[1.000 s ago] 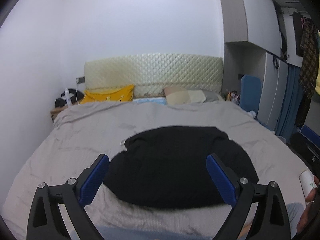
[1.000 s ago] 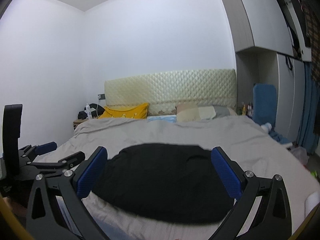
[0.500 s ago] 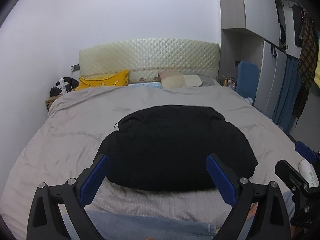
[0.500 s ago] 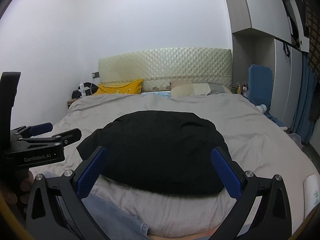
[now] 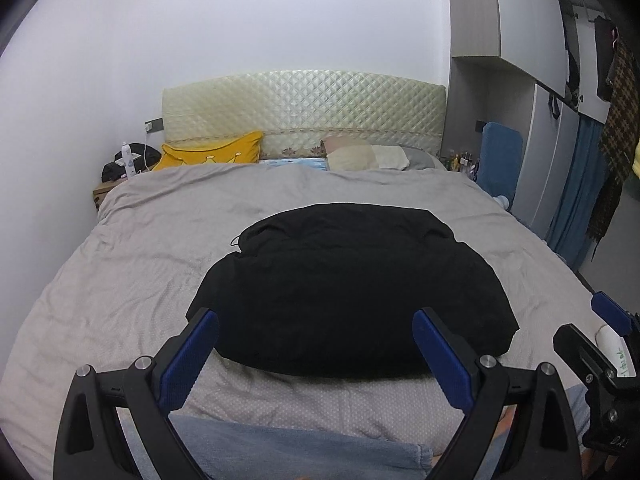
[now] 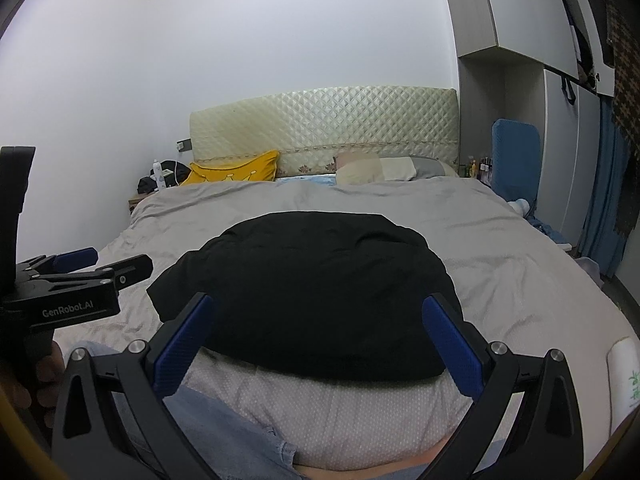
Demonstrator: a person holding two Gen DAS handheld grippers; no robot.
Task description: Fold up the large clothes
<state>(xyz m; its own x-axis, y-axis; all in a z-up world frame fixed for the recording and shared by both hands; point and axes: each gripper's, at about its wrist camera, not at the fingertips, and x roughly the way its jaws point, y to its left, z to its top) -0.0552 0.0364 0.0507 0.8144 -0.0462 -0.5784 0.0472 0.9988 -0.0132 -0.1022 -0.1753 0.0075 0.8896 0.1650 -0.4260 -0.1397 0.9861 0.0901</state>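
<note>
Black garment point(image 5: 352, 284) flat mid-bed point(image 5: 132, 248), bare sheet all sides. L gripper point(image 5: 316, 330) & R gripper point(image 6: 318, 314) both spread wide, holding nothing.

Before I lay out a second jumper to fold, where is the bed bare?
The grey cover is bare left of the black garment, out to the bed's left edge, and in a band between the garment and the yellow pillow. A strip on its right is free too. The near edge is crowded: both open grippers and a white bottle.
</note>
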